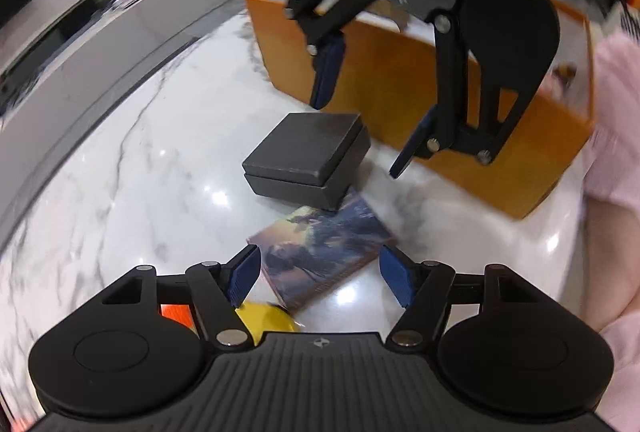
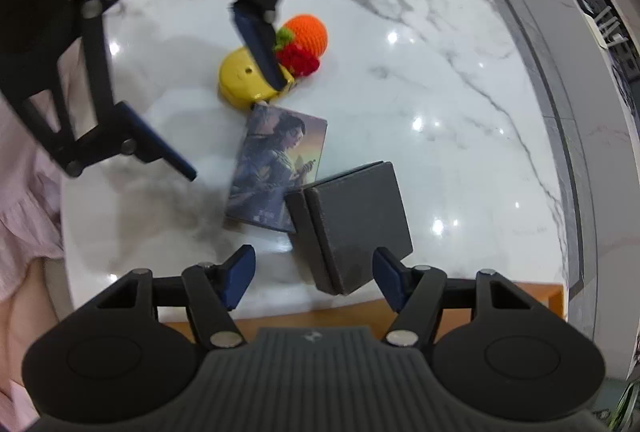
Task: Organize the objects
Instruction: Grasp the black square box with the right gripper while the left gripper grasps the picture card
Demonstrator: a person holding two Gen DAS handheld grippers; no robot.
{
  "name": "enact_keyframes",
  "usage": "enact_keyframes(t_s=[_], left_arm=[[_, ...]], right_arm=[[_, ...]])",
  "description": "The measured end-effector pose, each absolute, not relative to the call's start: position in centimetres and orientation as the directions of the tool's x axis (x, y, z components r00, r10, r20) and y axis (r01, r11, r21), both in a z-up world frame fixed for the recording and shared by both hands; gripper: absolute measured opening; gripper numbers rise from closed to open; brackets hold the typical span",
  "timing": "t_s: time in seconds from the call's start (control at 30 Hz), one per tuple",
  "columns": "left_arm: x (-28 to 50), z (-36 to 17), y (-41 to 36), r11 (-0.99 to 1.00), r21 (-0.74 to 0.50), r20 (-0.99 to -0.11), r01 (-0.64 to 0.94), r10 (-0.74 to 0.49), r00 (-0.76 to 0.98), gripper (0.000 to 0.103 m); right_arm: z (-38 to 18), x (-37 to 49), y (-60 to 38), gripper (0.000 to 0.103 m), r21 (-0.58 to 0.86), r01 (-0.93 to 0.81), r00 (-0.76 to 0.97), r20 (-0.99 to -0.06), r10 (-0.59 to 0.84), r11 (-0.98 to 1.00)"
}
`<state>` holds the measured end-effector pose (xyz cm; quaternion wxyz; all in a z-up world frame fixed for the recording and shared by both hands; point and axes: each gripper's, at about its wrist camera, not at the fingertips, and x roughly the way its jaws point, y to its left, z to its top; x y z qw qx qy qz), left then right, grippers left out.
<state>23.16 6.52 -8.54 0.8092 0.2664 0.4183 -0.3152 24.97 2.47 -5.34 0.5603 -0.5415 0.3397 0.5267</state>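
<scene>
Objects lie loose on the glossy white marble table [image 2: 440, 79]: a matte dark-grey square box [image 1: 306, 159] with a flat lid, its corner resting on a slim picture-printed case [image 1: 320, 256], then a smooth yellow rounded piece [image 2: 240, 81] touching a knitted orange ball [image 2: 308, 33] with red and green crochet trim. Behind the box stands an orange open-topped carton [image 1: 400, 79] with plain straight walls. Left gripper [image 1: 320, 278] hangs over the printed case and right gripper [image 2: 314, 280] over the grey box, both with blue ribbed pads spread wide and nothing between them.
</scene>
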Motion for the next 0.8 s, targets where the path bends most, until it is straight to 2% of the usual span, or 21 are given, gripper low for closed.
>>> enact_keyframes(t_s=[0.3,0.47,0.6,0.7,0.8], left_arm=[[23.9,-10.5,4.7,0.382,0.248,-0.873,0.890,-0.310,0.376,0.082],[23.7,-11.5,3.9,0.250,0.287,-0.896,0.925,-0.271,0.352,0.082],[24.2,-12.3,3.6,0.179,0.265,-0.920,0.947,-0.247,0.304,0.087],[25.2,-12.4,3.6,0.200,0.192,-0.939,0.961,-0.248,0.239,0.087],[25.7,-12.6,3.9,0.247,0.138,-0.943,0.959,-0.264,0.203,0.088]], right_arm=[[-7.8,25.7,3.5,0.067,-0.278,-0.923,0.233,-0.954,0.187,-0.267],[-8.3,26.4,3.6,0.068,-0.294,-0.914,0.243,-0.949,0.202,-0.279],[-8.5,26.8,3.5,0.076,-0.277,-0.922,0.226,-0.952,0.207,-0.270],[-8.7,26.6,3.4,0.081,-0.288,-0.915,0.231,-0.948,0.219,-0.283],[-8.8,26.8,3.4,0.081,-0.298,-0.916,0.239,-0.943,0.231,-0.269]])
